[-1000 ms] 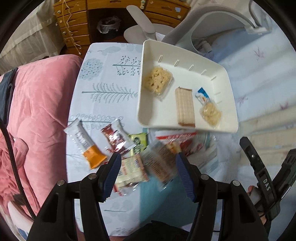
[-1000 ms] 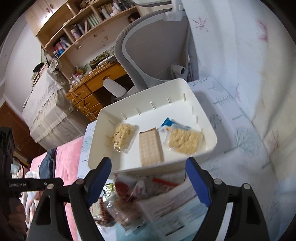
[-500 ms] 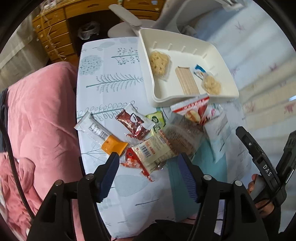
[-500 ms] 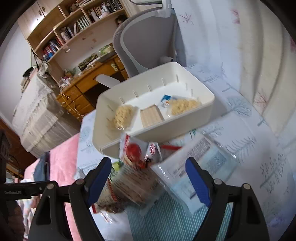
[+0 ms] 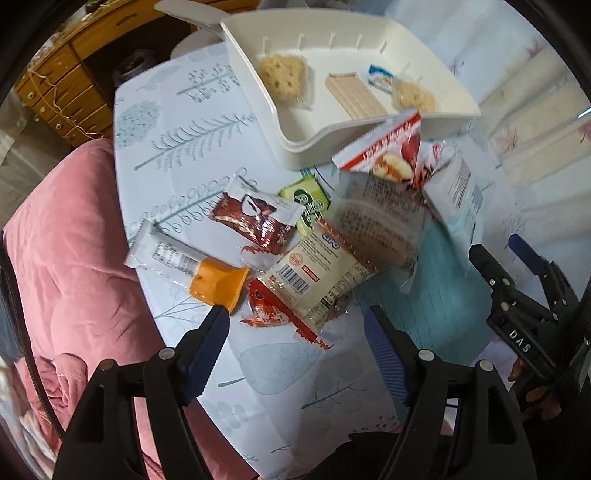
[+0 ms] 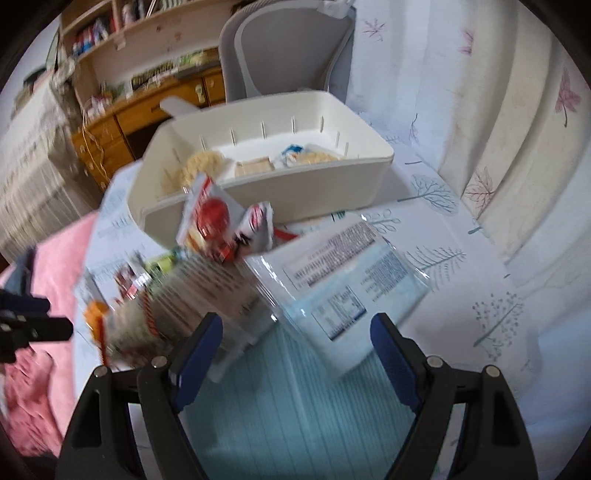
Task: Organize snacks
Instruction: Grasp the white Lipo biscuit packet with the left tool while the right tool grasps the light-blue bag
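Left gripper [image 5: 295,325] seemingly higher — snack pile [image 5: 332,251] farther, untouched

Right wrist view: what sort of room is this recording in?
Most likely a bedroom or home study. A wooden desk with drawers, a grey office chair and bookshelves stand behind the table, and a pink quilt lies beside it.

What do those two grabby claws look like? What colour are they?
Both the left gripper and the right gripper are black plastic frames with silver rivets. Each has two fingers tipped with ridged blue pads. From the left camera, the right gripper shows white letters "DAS".
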